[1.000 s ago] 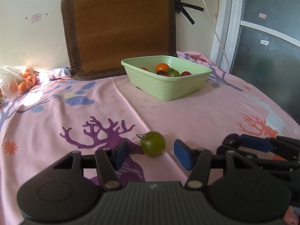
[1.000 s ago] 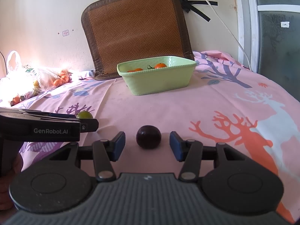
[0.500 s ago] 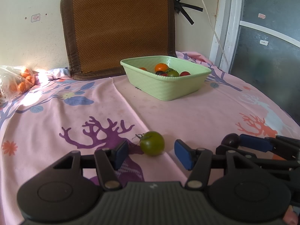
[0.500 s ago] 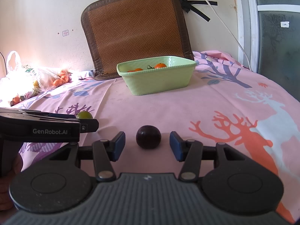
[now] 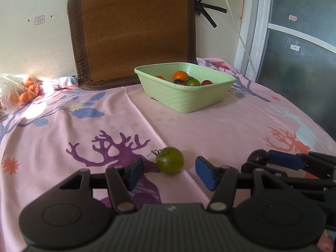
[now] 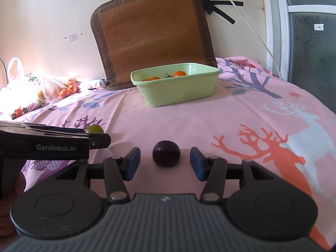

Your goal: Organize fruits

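Note:
A green tomato [image 5: 170, 163] with a stem lies on the pink cloth between the open blue pads of my left gripper [image 5: 169, 173], untouched; it also shows in the right wrist view [image 6: 95, 129]. A dark purple plum [image 6: 166, 156] lies between the open pads of my right gripper [image 6: 165, 162], untouched; it shows at the right of the left wrist view [image 5: 257, 158]. A light green basket [image 5: 189, 98] stands further back and holds oranges, tomatoes and dark fruit; it also shows in the right wrist view [image 6: 178, 92].
A brown woven mat [image 5: 132, 31] leans on the wall behind the basket. A plastic bag of oranges [image 6: 42, 90] lies at the far left. A white cable [image 6: 252, 27] hangs by the door frame at right. The left gripper's body [image 6: 52, 145] sits left of the plum.

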